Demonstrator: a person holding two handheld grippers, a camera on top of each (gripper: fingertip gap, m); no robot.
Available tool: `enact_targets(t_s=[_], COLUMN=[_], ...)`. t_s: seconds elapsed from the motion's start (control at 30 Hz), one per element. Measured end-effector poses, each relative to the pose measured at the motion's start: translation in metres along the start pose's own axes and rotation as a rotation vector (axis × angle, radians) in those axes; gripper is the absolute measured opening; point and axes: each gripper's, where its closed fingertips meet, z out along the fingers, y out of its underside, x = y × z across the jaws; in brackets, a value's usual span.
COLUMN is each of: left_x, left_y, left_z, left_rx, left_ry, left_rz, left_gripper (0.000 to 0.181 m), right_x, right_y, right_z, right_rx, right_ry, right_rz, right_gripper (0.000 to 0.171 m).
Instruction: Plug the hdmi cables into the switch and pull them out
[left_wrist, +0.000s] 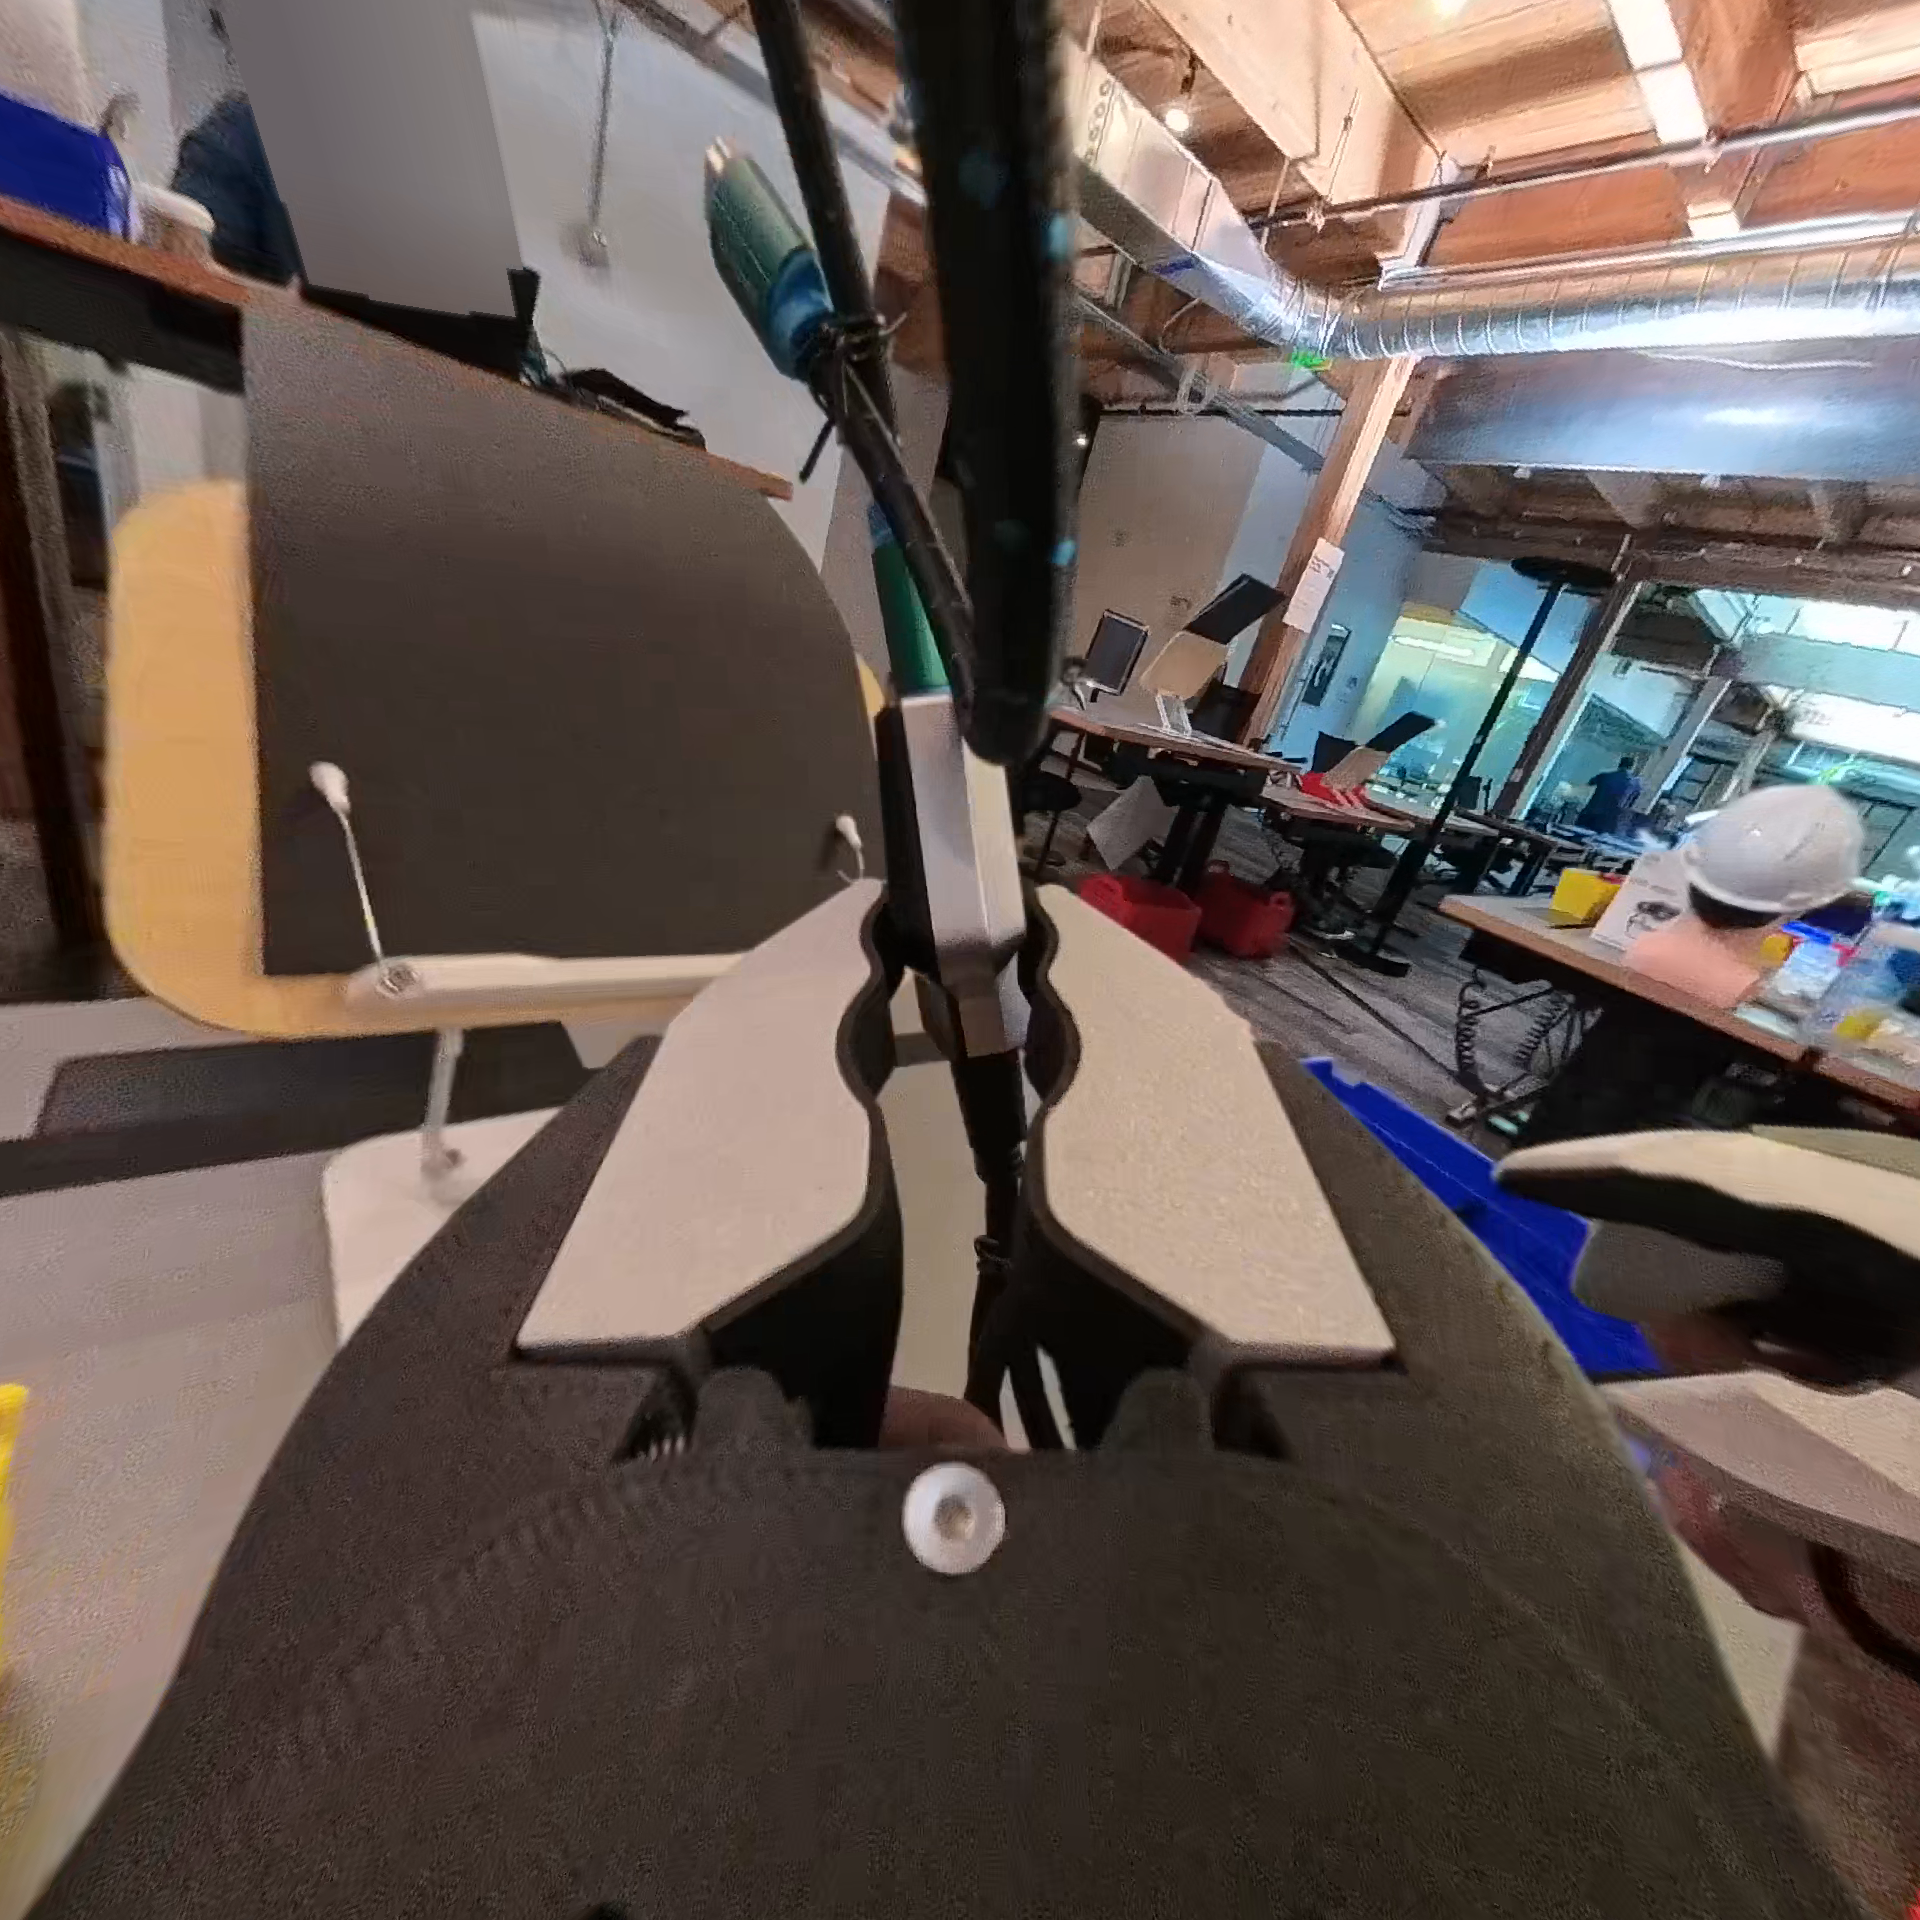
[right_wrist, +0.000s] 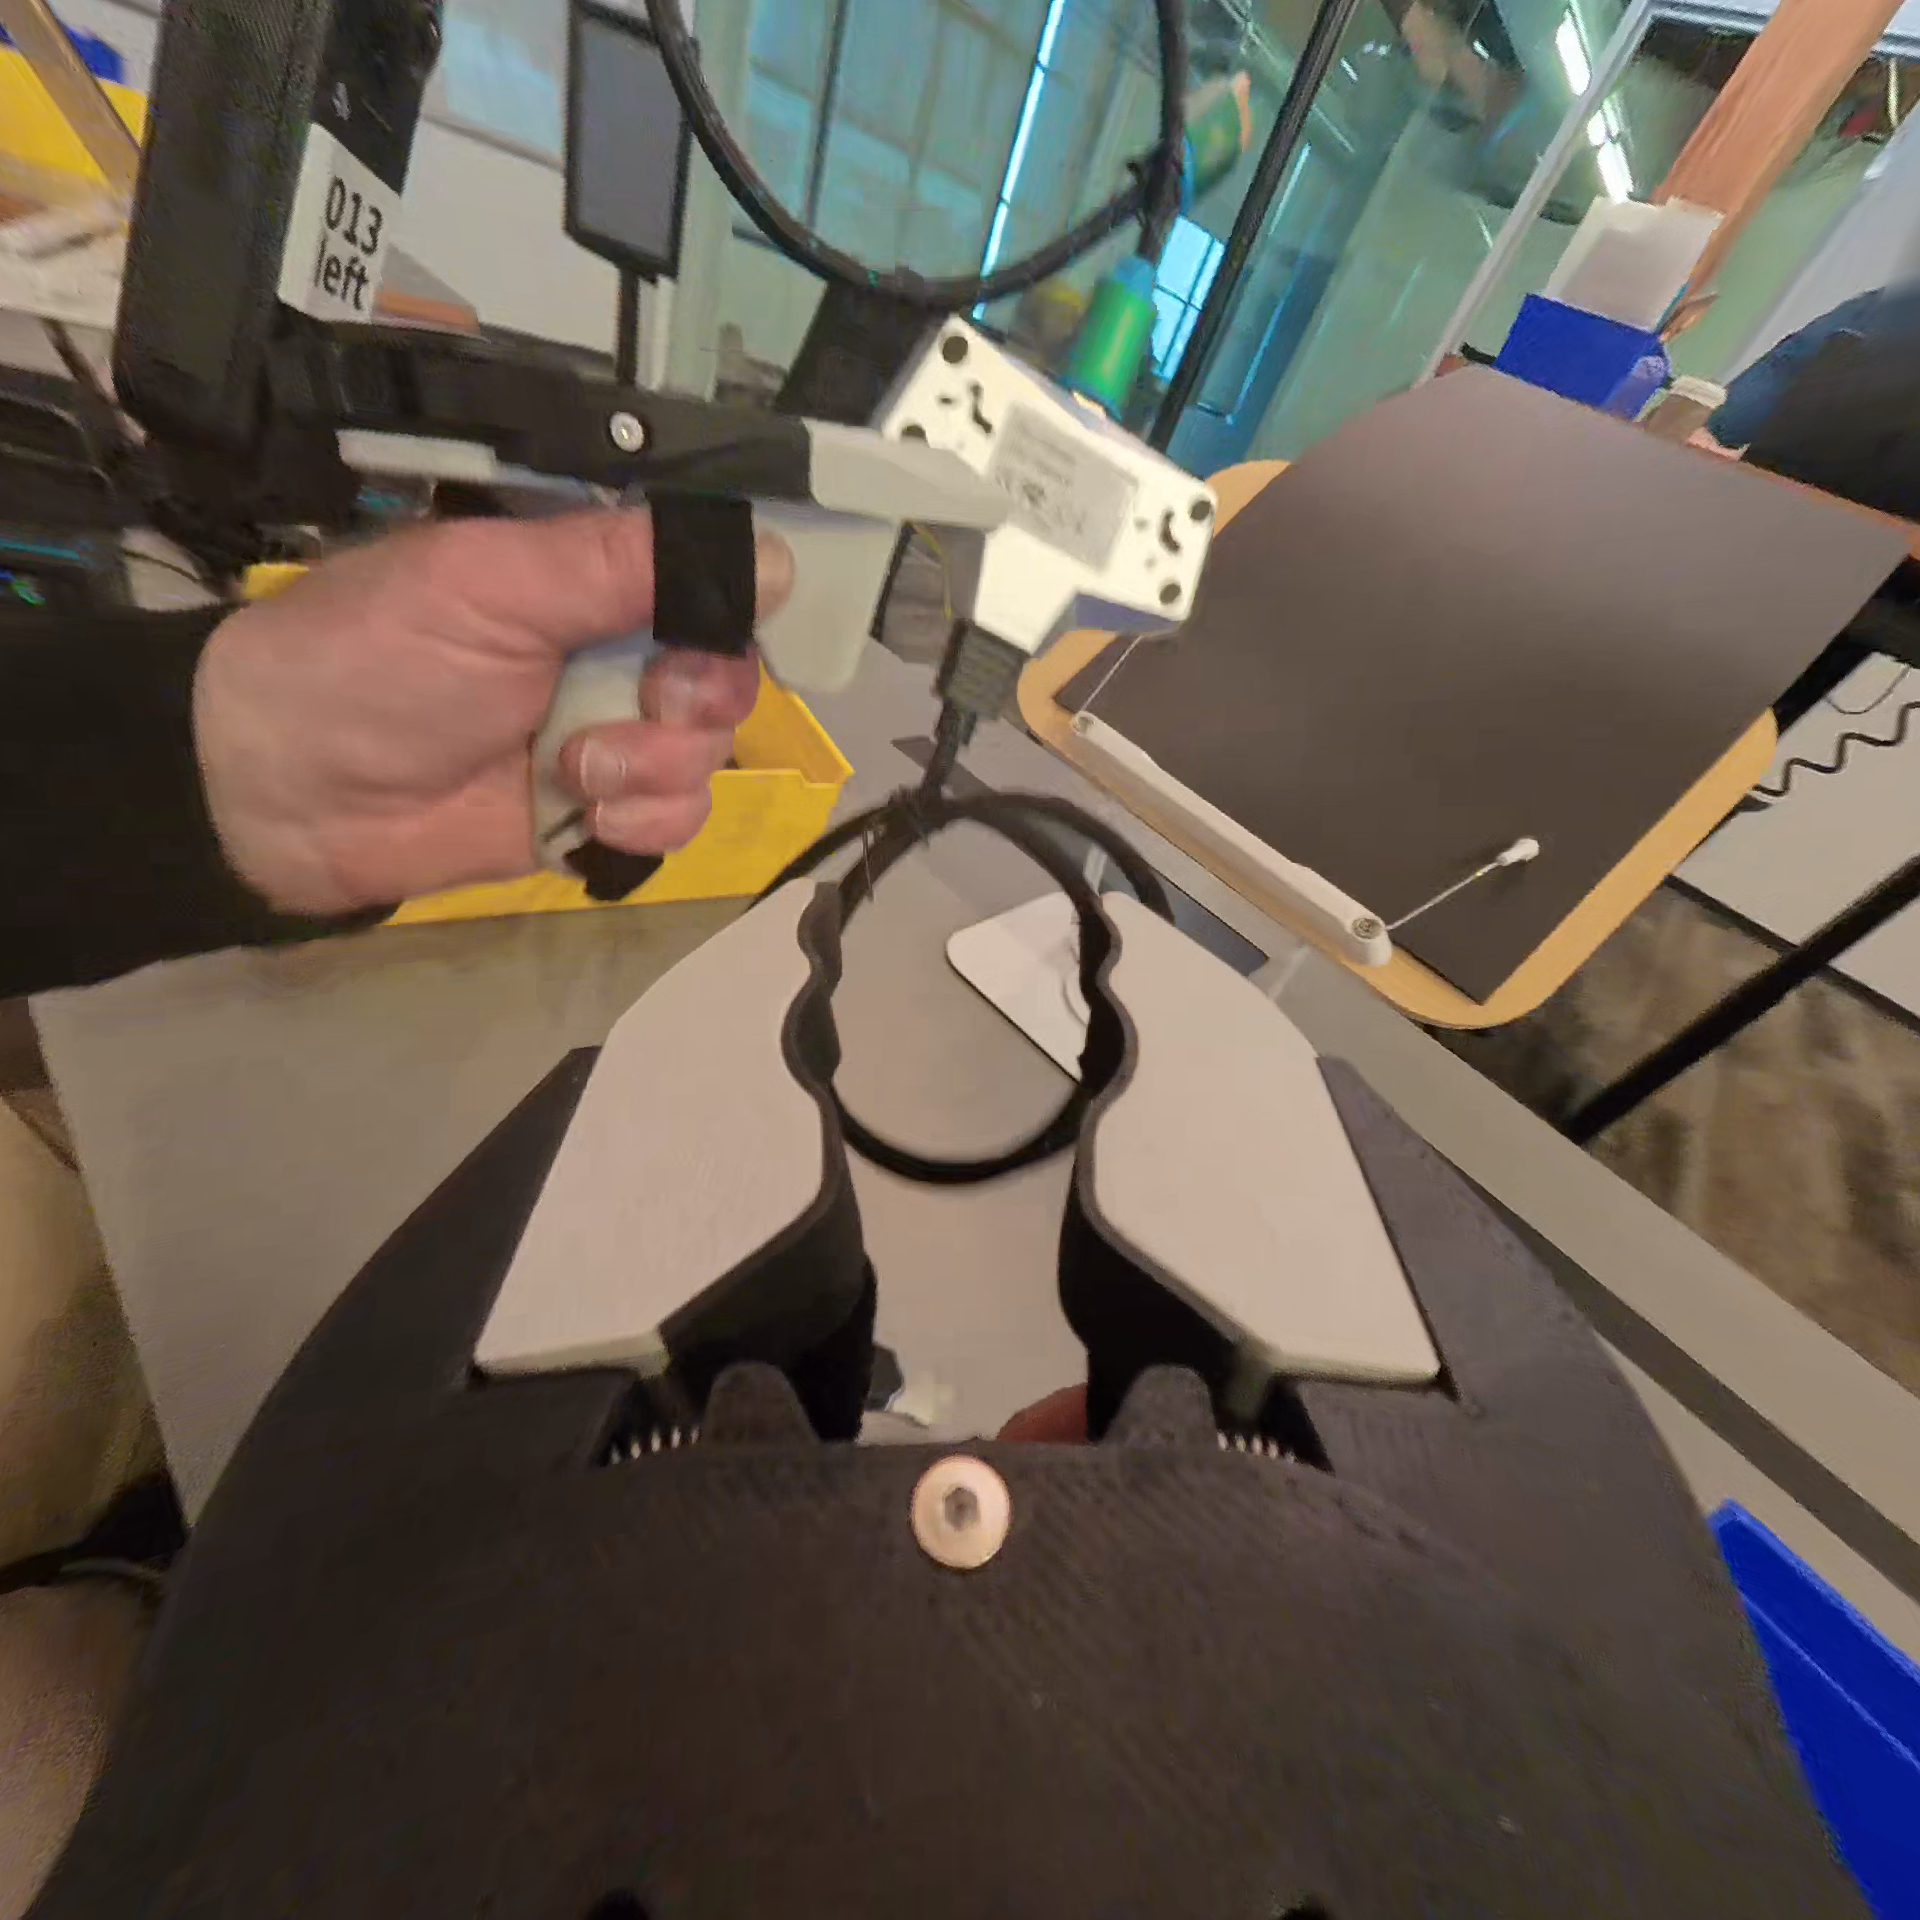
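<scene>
The left gripper (left_wrist: 961, 935) clamps a small silver metal HDMI switch box (right_wrist: 1049, 488) in mid-air — one black HDMI cable (right_wrist: 961, 686) plugged in below. The right gripper (right_wrist: 961, 935) hovers open and empty above the grey table (right_wrist: 312, 1091) — a black cable loop (right_wrist: 956, 1153) lies beneath it.

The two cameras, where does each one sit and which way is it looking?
Left wrist view: sits on the left claw, looking up and forward at the silver switch it grips; the right claw's tip shows at the side.
Right wrist view: sits on the right claw, open, looking across the table at the person's hand holding the left claw.
Both show the switch and the black board on its stand.
</scene>
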Motion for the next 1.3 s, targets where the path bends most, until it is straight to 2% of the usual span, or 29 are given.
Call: enact_targets(t_s=[0.17,0.3,0.57,0.6,0.7,0.87,1.0,1.17,1.3], left_x=[0.017,0.023,0.031,0.030,0.028,0.026,0.027,0.016,0.029], left_y=[0.051,0.069,0.102,0.104,0.108,0.112,0.108,0.115,0.120], left_z=[0.010,0.009,0.002,0.001,0.000,-0.003,-0.004,-0.009,-0.017], left_rx=[-0.077,-0.103,-0.168,-0.163,-0.167,-0.189,-0.212,-0.388,-0.556], left_ry=[0.030,0.023,-0.001,-0.009,-0.015,0.012,0.056,0.169,0.353], left_rz=[-0.181,-0.209,-0.303,-0.306,-0.293,-0.262,-0.216,-0.160,-0.098], left_gripper=[0.021,0.021,0.021,0.021,0.021,0.022,0.022,0.021,0.021], right_x=[-0.004,-0.001,0.012,0.011,0.011,0.010,0.003,-0.002,0.015], right_y=[0.031,0.054,0.085,0.088,0.092,0.097,0.094,0.075,0.075], right_z=[0.037,0.060,0.080,0.082,0.082,0.081,0.079,0.058,0.055], right_rx=[-0.090,-0.150,-0.304,-0.311,-0.316,-0.314,-0.304,-0.266,-0.265], right_ry=[0.045,0.066,0.139,0.122,0.122,0.070,0.002,-0.174,-0.271], right_rz=[-0.069,-0.096,-0.192,-0.202,-0.261,-0.264,-0.214,-0.073,0.061], right_gripper=[0.044,0.048,0.052,0.043,0.036,0.027,0.032,0.048,0.051])
